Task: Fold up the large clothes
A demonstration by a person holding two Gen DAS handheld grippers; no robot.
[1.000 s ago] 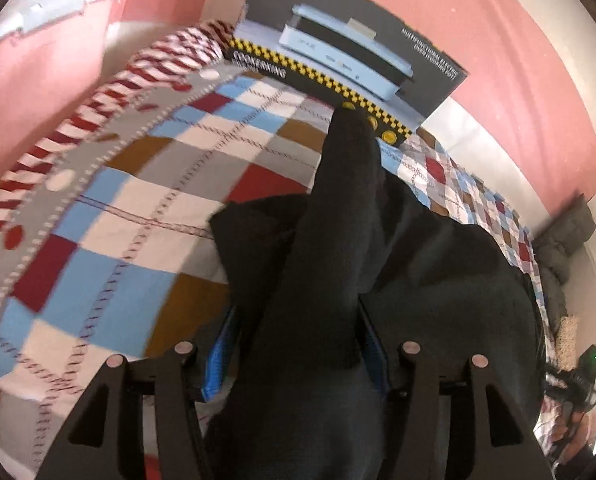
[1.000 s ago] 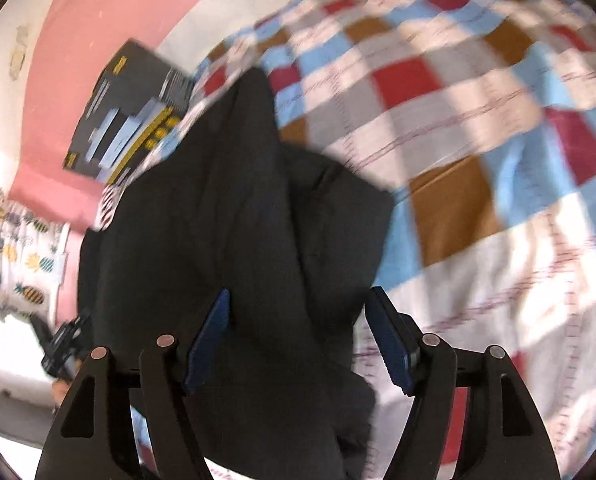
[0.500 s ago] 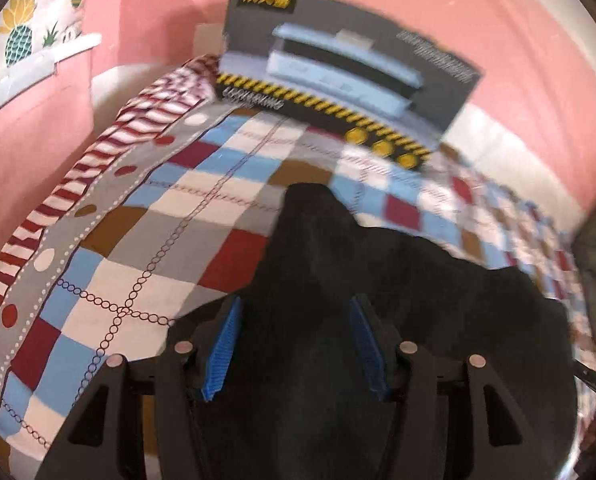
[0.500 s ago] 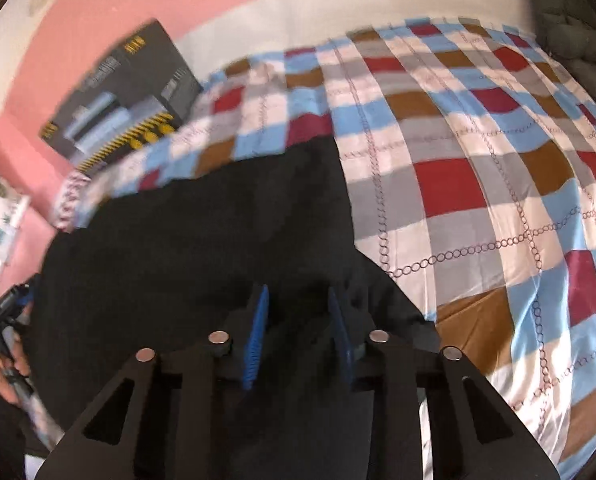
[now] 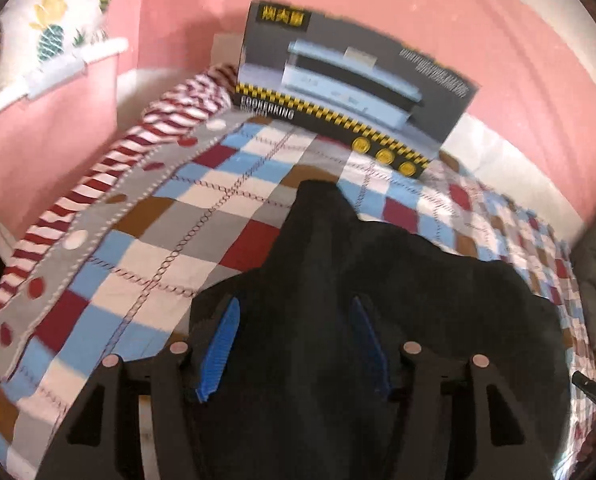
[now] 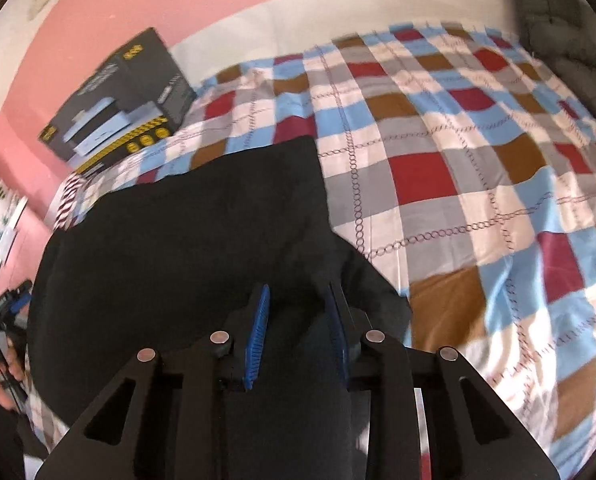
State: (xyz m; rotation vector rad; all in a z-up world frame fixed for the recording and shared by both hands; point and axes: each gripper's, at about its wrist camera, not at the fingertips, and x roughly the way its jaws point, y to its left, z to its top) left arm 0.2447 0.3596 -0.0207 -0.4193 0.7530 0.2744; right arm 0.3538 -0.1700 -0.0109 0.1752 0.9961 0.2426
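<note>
1. Lying spread on a bed, a large black garment (image 5: 398, 280) covers the near part of a checked bedspread (image 5: 169, 216) in blue, white, grey, brown and dark red squares.
2. From the left wrist view, the left gripper (image 5: 293, 320) sits low over the black fabric. Its two blue-padded fingers (image 5: 219, 344) stand fairly wide apart, with a thick ridge of the cloth running up between them. The picture does not show whether the pads actually press the cloth, so I cannot tell if it is gripped.
3. A narrow tongue of the garment reaches forward from that gripper, ending in a blunt tip on the bedspread, near a box.
4. The box, a dark grey carton (image 5: 350, 88) with yellow and black stripes and a pale blue appliance printed on it, leans at the head of the bed against a pink wall (image 5: 418, 12).
5. A red and white striped cloth (image 5: 137, 152) edges the left side of the bedspread.
6. From the right wrist view, the right gripper (image 6: 298, 320) is set narrow, its blue pads close together with a fold of the same black garment (image 6: 185, 232) bunched between them; it appears to be pinching that fold.
7. Here the garment lies as a broad dark sheet to the left of the gripper, with the checked bedspread (image 6: 478, 152) bare to the right.
8. The carton (image 6: 117, 100) stands at the far left.
</note>
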